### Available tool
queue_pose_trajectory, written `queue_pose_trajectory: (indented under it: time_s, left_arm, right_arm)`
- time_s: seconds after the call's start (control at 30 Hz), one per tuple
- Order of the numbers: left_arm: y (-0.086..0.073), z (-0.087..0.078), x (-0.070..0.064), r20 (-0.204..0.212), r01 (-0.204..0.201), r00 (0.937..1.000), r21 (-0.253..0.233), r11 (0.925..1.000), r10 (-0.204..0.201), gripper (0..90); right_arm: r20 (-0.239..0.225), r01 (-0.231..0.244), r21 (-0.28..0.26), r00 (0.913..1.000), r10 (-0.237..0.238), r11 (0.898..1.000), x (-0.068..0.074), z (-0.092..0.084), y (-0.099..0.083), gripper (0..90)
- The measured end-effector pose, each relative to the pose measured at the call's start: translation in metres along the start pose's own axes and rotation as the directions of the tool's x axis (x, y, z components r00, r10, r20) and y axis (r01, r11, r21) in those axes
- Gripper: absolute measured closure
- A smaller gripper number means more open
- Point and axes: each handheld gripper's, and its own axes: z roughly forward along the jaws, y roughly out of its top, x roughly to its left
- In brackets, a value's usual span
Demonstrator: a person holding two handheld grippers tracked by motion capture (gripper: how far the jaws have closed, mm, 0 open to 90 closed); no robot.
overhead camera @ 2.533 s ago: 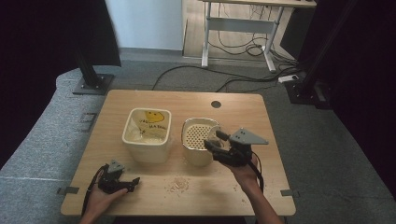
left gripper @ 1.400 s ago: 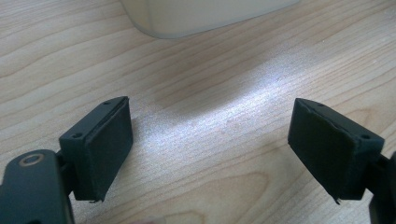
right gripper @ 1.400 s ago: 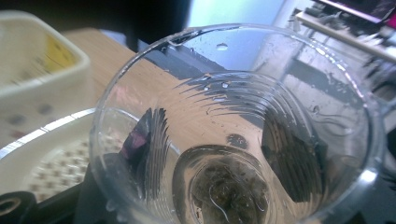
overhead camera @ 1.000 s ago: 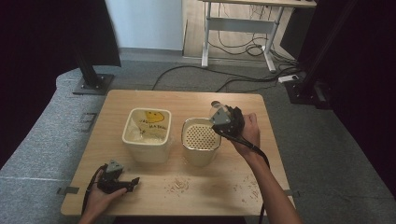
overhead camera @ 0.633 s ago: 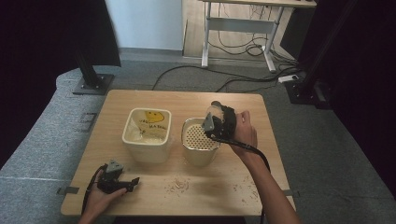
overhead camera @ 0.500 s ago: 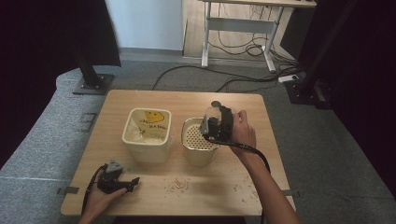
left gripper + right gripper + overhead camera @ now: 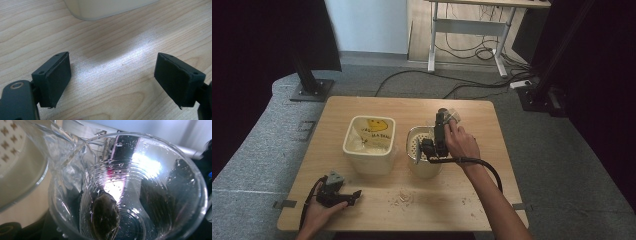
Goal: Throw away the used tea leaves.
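My right gripper [image 7: 443, 120] is shut on a clear plastic cup [image 7: 454, 116], held on its side over the far rim of the cream bin with a perforated insert [image 7: 416, 145]. In the right gripper view I look into the wet cup [image 7: 155, 182]; a dark tea bag [image 7: 105, 217] clings to its wall. A clear glistening streak [image 7: 65, 152] runs from the rim toward the bin's insert [image 7: 10, 142]; liquid or crumpled plastic, I cannot tell. My left gripper [image 7: 338, 193] rests open on the table's front left, with bare wood between its pads [image 7: 112, 80].
A cream bin lined with a smiley-face bag [image 7: 368, 142] stands left of the perforated one; its base [image 7: 107, 7] lies just beyond the left jaws. Crumbs [image 7: 402, 199] lie scattered on the wooden table [image 7: 362, 110] near its front edge. Cables cross the floor behind.
The right hand carried the cup from the front of the perforated bin to its far right side, then moved left and down over the bin. The left gripper stayed put.
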Motion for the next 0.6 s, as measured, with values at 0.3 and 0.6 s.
queue_pose_trajectory:
  time_s: [0.3, 0.6]
  left_arm:
    - [0.000, 0.000, 0.001, 0.003, 0.000, 1.0000, 0.002, 1.0000, 0.000, 13.9]
    - [0.000, 0.000, 0.001, 0.003, -0.002, 1.0000, 0.001, 1.0000, 0.002, 14.0]
  right_arm:
    - [0.154, 0.265, 0.019, 0.9519, -0.265, 0.964, 0.015, -0.002, 0.010, 41.7]
    - [0.173, 0.292, 0.024, 0.9409, -0.291, 0.956, 0.016, -0.002, 0.015, 41.8]
